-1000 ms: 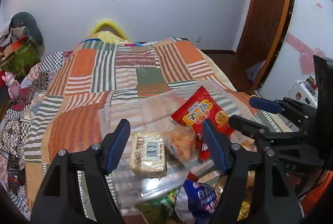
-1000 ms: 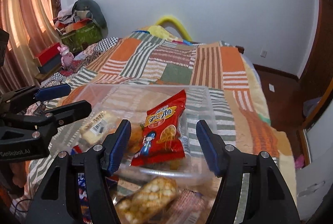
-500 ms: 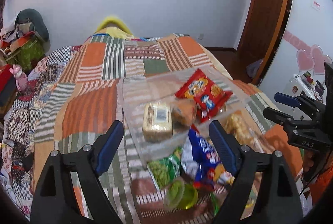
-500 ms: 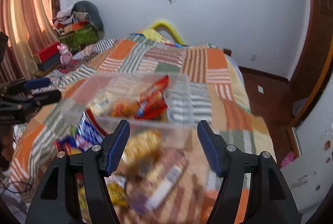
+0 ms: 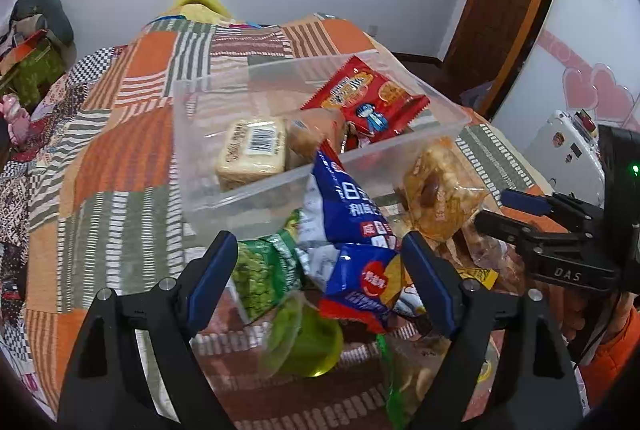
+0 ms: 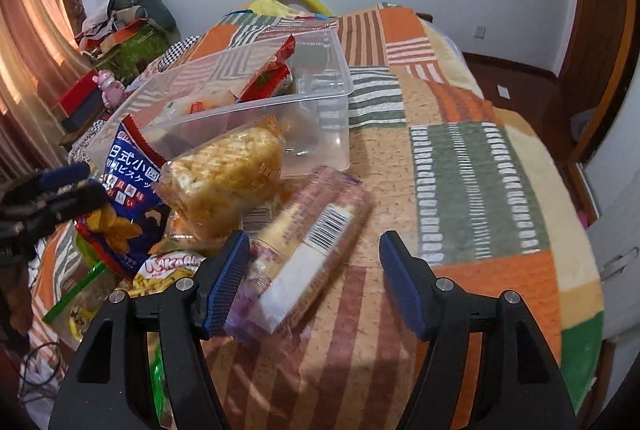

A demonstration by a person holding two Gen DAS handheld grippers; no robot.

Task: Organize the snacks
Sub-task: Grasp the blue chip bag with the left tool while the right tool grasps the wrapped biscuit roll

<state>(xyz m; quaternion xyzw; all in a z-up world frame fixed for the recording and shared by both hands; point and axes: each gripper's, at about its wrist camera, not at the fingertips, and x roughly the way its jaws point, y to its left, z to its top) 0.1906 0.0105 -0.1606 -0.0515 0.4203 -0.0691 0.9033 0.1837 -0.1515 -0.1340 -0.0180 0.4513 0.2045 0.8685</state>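
A clear plastic bin point(image 5: 256, 186) point(image 6: 320, 98) sits on the patchwork bed and holds a red snack bag point(image 5: 368, 98), a pale wrapped cake point(image 5: 252, 150) and an orange bun. In front of it lies a heap of loose snacks: a blue biscuit bag point(image 5: 344, 226) point(image 6: 128, 174), a green pea bag point(image 5: 264, 270), a yellow-green cup point(image 5: 308, 342), a puffed rice cake pack point(image 5: 440, 190) point(image 6: 224, 178) and a long cracker pack point(image 6: 304, 246). My left gripper point(image 5: 324, 290) is open just above the blue bag. My right gripper point(image 6: 316, 286) is open over the cracker pack.
The bed's right edge drops to a wooden floor and door point(image 5: 500, 2). Clutter, boxes and a pink toy point(image 6: 108, 86) stand at the left by the curtain. A white appliance point(image 5: 568, 146) stands at the right.
Both grippers have pulled back and dropped from over the bin to the loose snack heap in front of it. Both stayed open and empty.
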